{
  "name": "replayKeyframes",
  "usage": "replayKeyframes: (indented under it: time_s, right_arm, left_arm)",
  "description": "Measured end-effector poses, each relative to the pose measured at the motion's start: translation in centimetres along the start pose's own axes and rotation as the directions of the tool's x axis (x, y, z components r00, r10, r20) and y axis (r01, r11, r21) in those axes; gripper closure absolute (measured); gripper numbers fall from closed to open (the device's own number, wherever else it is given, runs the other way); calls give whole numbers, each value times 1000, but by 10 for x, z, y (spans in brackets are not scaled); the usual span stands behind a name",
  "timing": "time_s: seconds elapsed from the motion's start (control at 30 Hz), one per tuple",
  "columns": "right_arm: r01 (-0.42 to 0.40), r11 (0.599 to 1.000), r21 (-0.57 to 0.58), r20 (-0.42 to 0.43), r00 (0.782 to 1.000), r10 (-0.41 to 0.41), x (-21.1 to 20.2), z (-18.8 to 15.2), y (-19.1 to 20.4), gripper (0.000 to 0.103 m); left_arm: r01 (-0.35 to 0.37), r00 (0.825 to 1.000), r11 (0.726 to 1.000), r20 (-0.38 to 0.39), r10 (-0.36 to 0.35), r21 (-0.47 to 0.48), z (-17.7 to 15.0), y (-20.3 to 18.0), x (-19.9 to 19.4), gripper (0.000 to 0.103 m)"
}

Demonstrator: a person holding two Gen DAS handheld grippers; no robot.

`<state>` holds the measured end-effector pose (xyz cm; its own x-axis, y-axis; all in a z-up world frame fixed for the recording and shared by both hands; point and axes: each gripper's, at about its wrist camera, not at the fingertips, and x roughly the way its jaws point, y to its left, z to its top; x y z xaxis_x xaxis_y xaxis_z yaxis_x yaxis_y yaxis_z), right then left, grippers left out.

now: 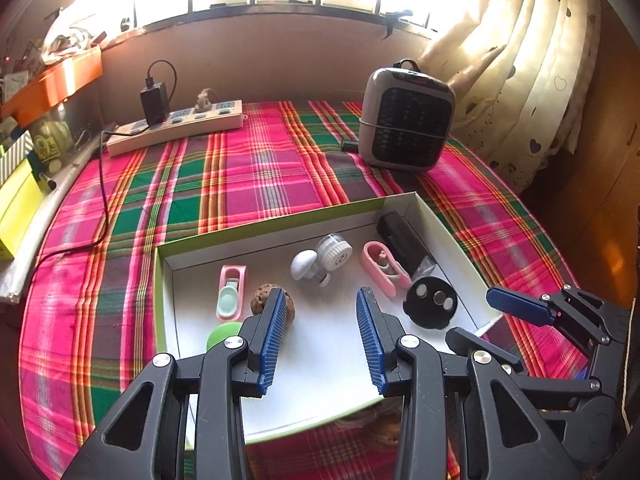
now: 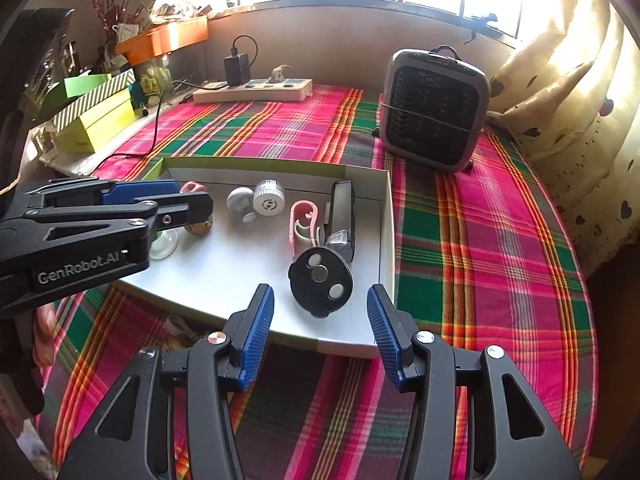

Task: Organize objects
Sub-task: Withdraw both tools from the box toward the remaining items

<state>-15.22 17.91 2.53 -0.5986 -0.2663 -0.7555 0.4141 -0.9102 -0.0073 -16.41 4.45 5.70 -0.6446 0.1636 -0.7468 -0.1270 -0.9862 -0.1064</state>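
Judging progress: the sorting looks nearly finished, since every small object I can see lies inside the tray.
Left gripper [image 1: 318, 340]: jaws apart, nothing between them, over the near part of the tray.
Right gripper [image 2: 320, 334]: jaws apart and empty, at the tray's near edge.
White tray [image 1: 168, 280]: lies on the plaid cloth [image 1: 240, 168].
Black round disc [image 2: 320, 282]: in the tray, at 12 o'clock from the right gripper.
Brown nut-like ball [image 1: 260, 302]: at 11 o'clock from the left gripper.
Pink clip [image 1: 382, 268], white mushroom-shaped piece [image 1: 304, 266], black lighter-like case [image 1: 404, 244]: farther in the tray.
Left to do: I cannot tell; perhaps only straightening.
Heater [image 1: 404, 120] and power strip [image 1: 176, 128]: far, at 1 and 11 o'clock, outside the tray.
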Motion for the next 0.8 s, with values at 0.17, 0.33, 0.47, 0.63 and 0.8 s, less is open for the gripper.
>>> replayKeyframes:
  time_s: [0.17, 0.33, 0.47, 0.63, 0.8]
  right_arm:
    - [-2, 1000, 23, 8, 1000, 2, -8, -7, -5, 53]
    - [1, 999, 36, 15, 1000, -1, -17, -16, -9, 53]
    - [1, 999, 46, 18, 1000, -2, -22, -23, -11, 53]
    - [-4, 999, 51, 26, 1000, 3, -29, -31, -11, 53]
    - [-7, 999, 51, 30, 1000, 6, -34, -40, -11, 53]
  left_arm:
    - [10, 1000, 1000, 4, -10, -7, -12, -1, -12, 68]
    - [25, 1000, 1000, 2, -25, 2, -26, -5, -22, 68]
    - [43, 999, 999, -4, -43, -2, -39, -6, -28, 68]
    - [57, 998, 998, -29, -57, -4, -55, -7, -26, 68]
    - [80, 996, 997, -32, -80, 5, -62, -11, -29, 68]
